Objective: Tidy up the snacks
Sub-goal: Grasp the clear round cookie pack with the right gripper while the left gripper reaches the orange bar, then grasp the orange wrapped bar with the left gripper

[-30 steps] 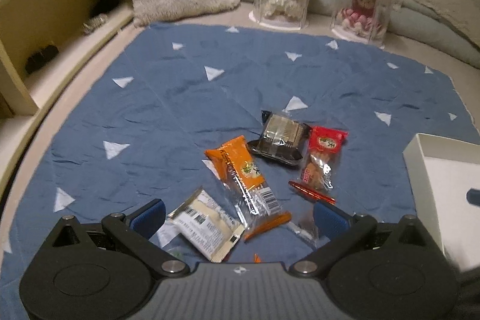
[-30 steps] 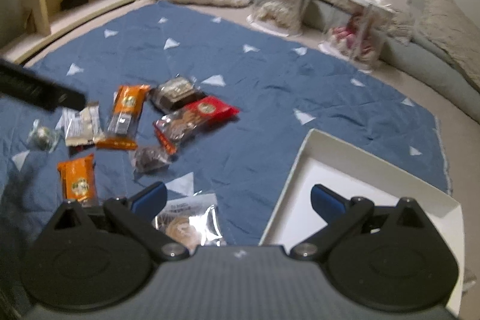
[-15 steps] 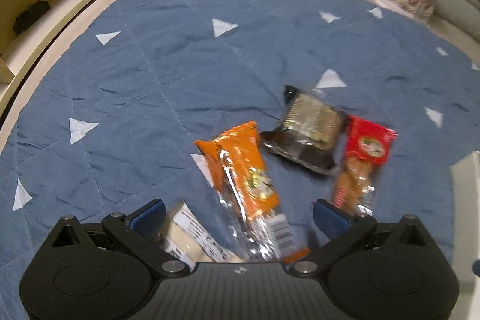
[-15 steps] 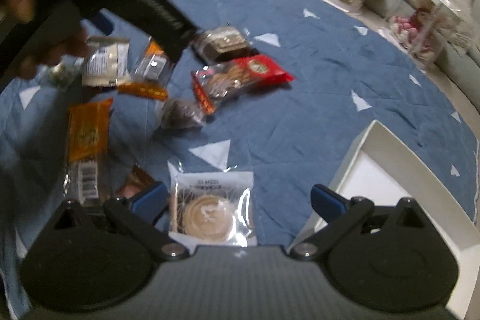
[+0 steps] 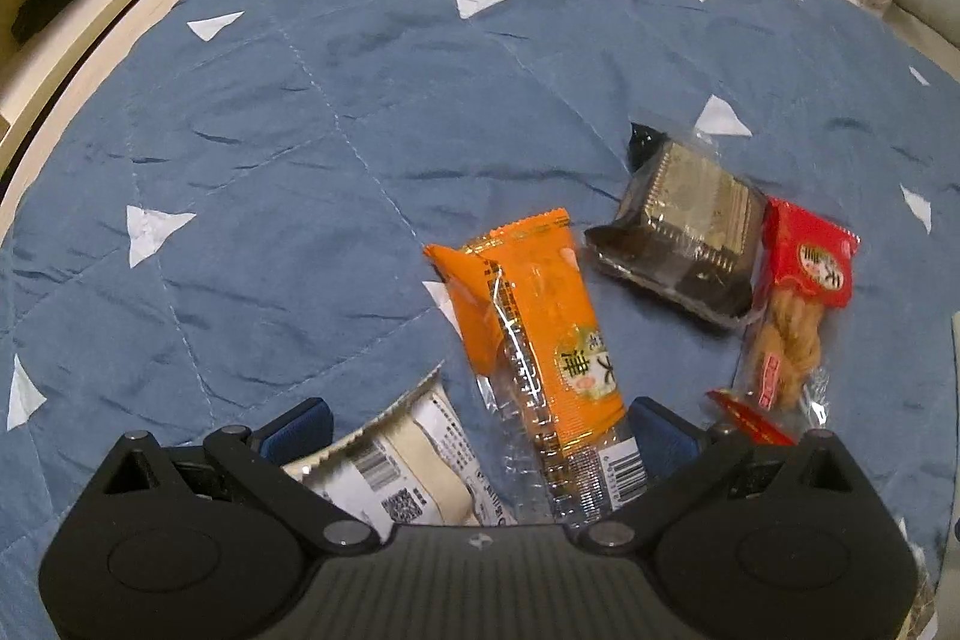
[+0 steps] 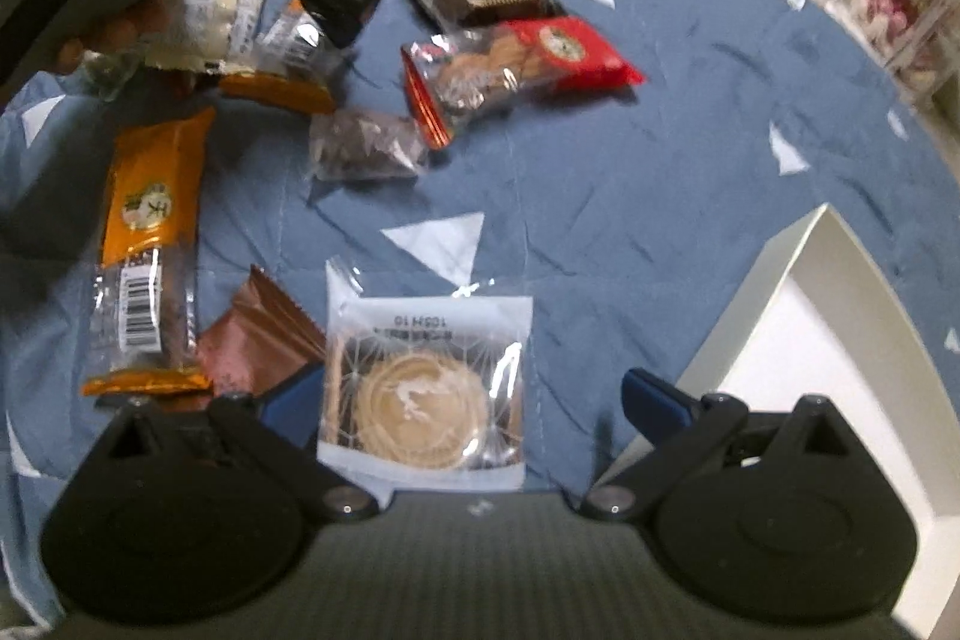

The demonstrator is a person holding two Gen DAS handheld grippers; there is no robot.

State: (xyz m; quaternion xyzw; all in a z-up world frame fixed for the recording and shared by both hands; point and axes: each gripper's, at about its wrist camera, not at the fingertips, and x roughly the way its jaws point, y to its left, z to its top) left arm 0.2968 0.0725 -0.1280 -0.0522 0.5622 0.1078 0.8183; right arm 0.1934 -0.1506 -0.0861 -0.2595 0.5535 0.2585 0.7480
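left tool (image 5: 477,427) gaped over orange pack (image 5: 534,334) and white pack (image 5: 399,466) on blanket (image 5: 300,112) | right tool (image 6: 474,394) gaped over cookie (image 6: 426,388); only here: box (image 6: 798,340)

**Glossy wrappers on a matt quilted cloth**

The blue cloth (image 5: 336,148) is matt, stitched fabric, creased throughout. On it, the orange pack (image 5: 540,340) shines as slick plastic film with a clear crinkled end; the red pack (image 5: 810,268) is equally glossy. A dark cake (image 5: 684,232) sits in clear, reflective plastic. The round biscuit (image 6: 423,394) lies in transparent film with a white matt border, beside a copper pouch (image 6: 264,334) of satin foil. The box (image 6: 804,316) looks like smooth white card. Both grippers show matt black ribbed plastic.
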